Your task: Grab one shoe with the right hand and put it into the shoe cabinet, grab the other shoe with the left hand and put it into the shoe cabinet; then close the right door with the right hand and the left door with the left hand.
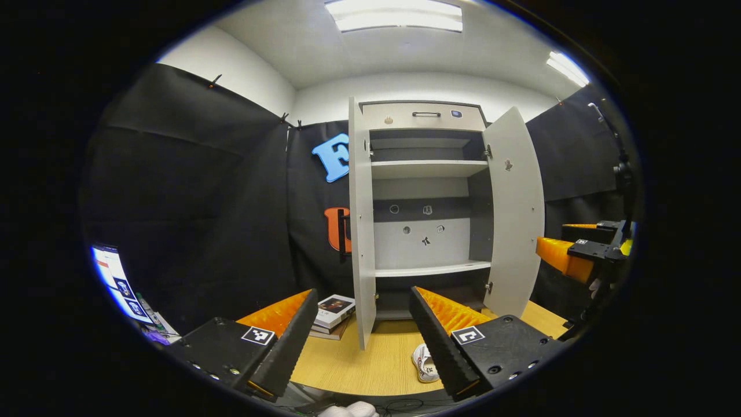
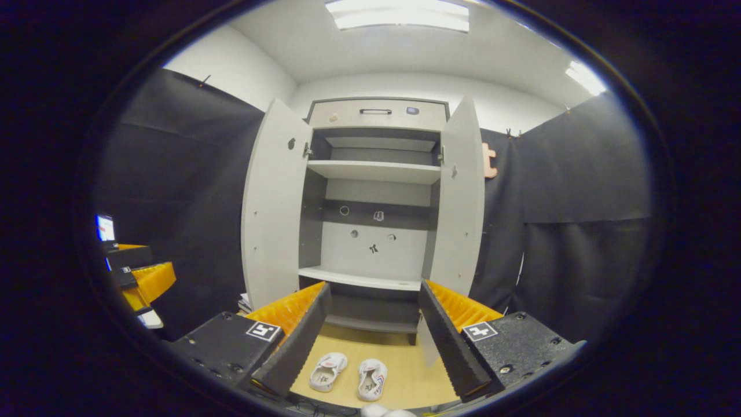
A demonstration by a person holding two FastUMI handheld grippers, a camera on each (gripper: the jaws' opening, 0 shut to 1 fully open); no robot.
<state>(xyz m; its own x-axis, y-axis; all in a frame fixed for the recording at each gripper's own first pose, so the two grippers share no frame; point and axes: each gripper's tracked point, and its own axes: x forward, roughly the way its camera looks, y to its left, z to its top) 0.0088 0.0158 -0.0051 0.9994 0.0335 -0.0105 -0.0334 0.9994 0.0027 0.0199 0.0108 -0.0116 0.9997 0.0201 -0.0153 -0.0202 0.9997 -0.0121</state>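
Two white shoes lie side by side on the wooden platform [image 2: 405,370] in front of the shoe cabinet [image 2: 373,202]: the left shoe [image 2: 327,370] and the right shoe [image 2: 371,379] in the right gripper view. In the left gripper view one shoe [image 1: 425,363] peeks beside my left gripper's right finger. Both cabinet doors stand wide: left door [image 2: 272,208], right door [image 2: 460,202]. The shelves inside hold nothing. My right gripper [image 2: 370,341] is open above the shoes. My left gripper [image 1: 362,341] is open too, well back from the cabinet [image 1: 425,197].
A stack of books [image 1: 333,315] lies on the platform left of the cabinet's left door [image 1: 362,226]. A lit screen [image 1: 118,281] sits at the far left. The other gripper [image 1: 579,255] shows at the right edge of the left gripper view. Black cloth walls surround the booth.
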